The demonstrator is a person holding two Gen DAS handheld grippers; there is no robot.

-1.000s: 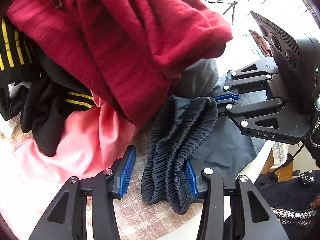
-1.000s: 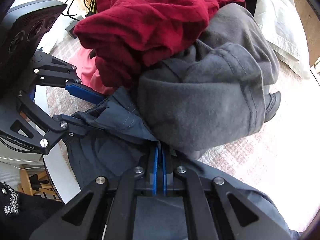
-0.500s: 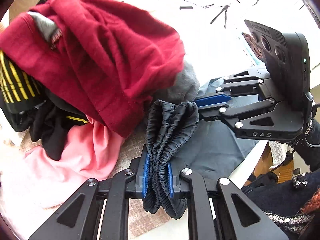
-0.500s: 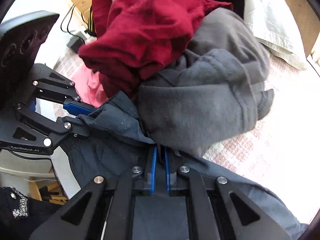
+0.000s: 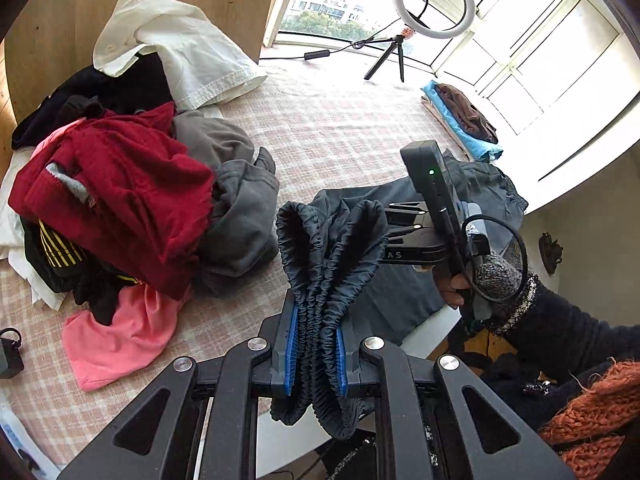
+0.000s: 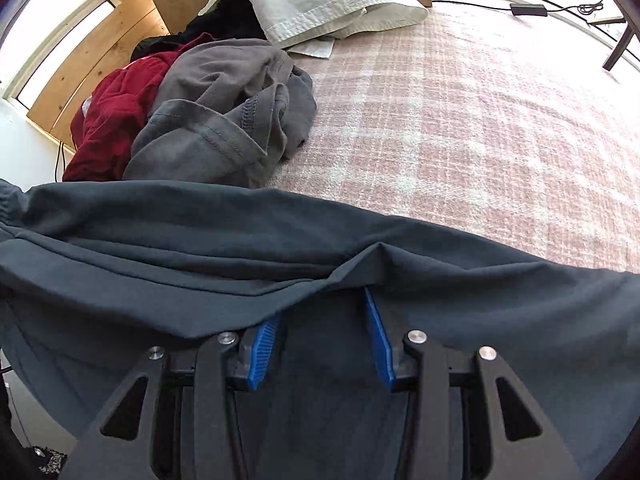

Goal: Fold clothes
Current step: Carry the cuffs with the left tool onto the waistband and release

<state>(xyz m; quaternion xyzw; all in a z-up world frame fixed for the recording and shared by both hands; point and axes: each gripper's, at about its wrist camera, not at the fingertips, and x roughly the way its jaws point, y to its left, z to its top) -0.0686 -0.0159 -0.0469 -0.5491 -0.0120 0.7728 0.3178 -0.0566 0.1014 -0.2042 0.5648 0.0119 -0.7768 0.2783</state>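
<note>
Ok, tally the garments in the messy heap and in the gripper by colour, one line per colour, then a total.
Dark red: 1
Grey: 1
Pink: 1
White: 1
Black with yellow stripes: 1
Dark slate, clamped in the left gripper: 1
Total: 6

Black linkage fingers with silver screws carry ribbed blue pads [image 5: 291,350]. The person's sleeve [image 5: 560,320] is dark knit, speckled at the cuff.

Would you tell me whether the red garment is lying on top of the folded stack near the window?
No, the red garment sits in the mixed heap at the left, while the folded stack by the window holds only brown and blue items.
</note>
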